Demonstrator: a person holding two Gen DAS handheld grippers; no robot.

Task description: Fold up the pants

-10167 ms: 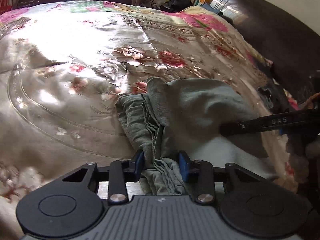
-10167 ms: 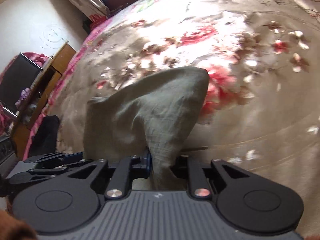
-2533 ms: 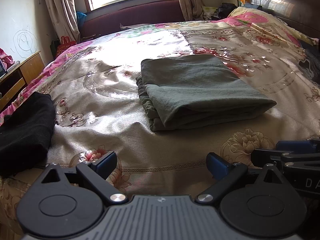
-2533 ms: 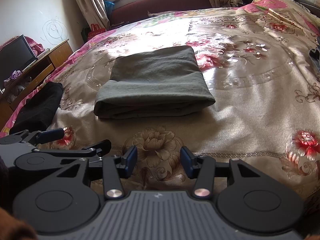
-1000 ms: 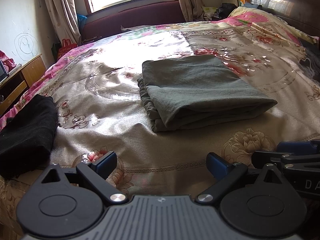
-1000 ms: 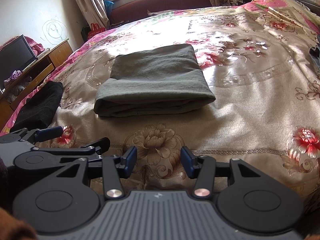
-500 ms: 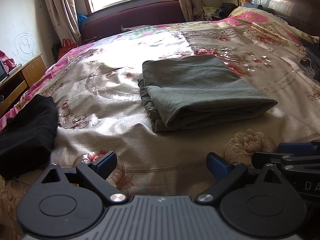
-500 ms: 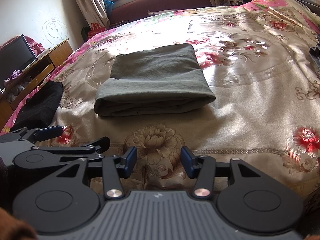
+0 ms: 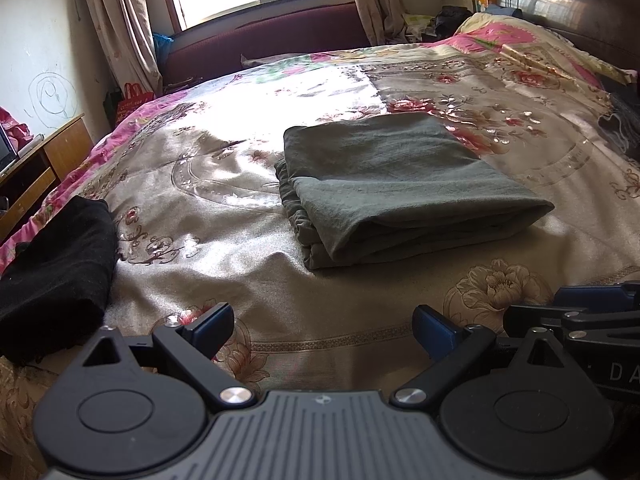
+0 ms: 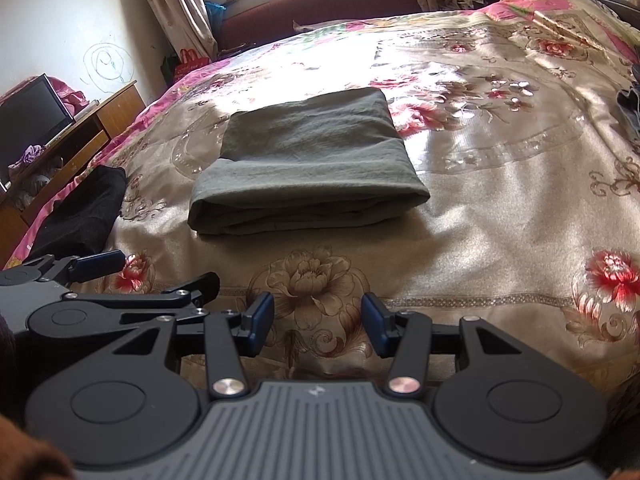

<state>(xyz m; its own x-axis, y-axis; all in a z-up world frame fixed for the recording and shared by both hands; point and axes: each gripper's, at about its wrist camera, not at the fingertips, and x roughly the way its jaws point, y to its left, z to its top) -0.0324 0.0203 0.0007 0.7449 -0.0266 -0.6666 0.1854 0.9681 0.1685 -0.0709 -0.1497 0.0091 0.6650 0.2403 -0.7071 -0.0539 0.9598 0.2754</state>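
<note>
The grey-green pants (image 9: 396,184) lie folded in a flat rectangular stack on the floral bedspread (image 9: 248,272); they also show in the right wrist view (image 10: 308,164). My left gripper (image 9: 322,328) is open wide and empty, held back near the bed's front edge, well short of the pants. My right gripper (image 10: 318,322) is open and empty, also back from the pants. The right gripper shows at the right edge of the left wrist view (image 9: 580,316), and the left gripper at the left of the right wrist view (image 10: 108,280).
A black folded garment (image 9: 52,276) lies at the bed's left edge, also in the right wrist view (image 10: 80,212). A wooden cabinet with a TV (image 10: 32,116) stands left of the bed. Dark clothes (image 9: 624,128) lie at the right edge. A maroon sofa (image 9: 264,44) is beyond.
Ten seconds ago both grippers were shut on the pants fabric; now both are open, pulled back, and the pants lie folded. Over the last second almost nothing has moved.
</note>
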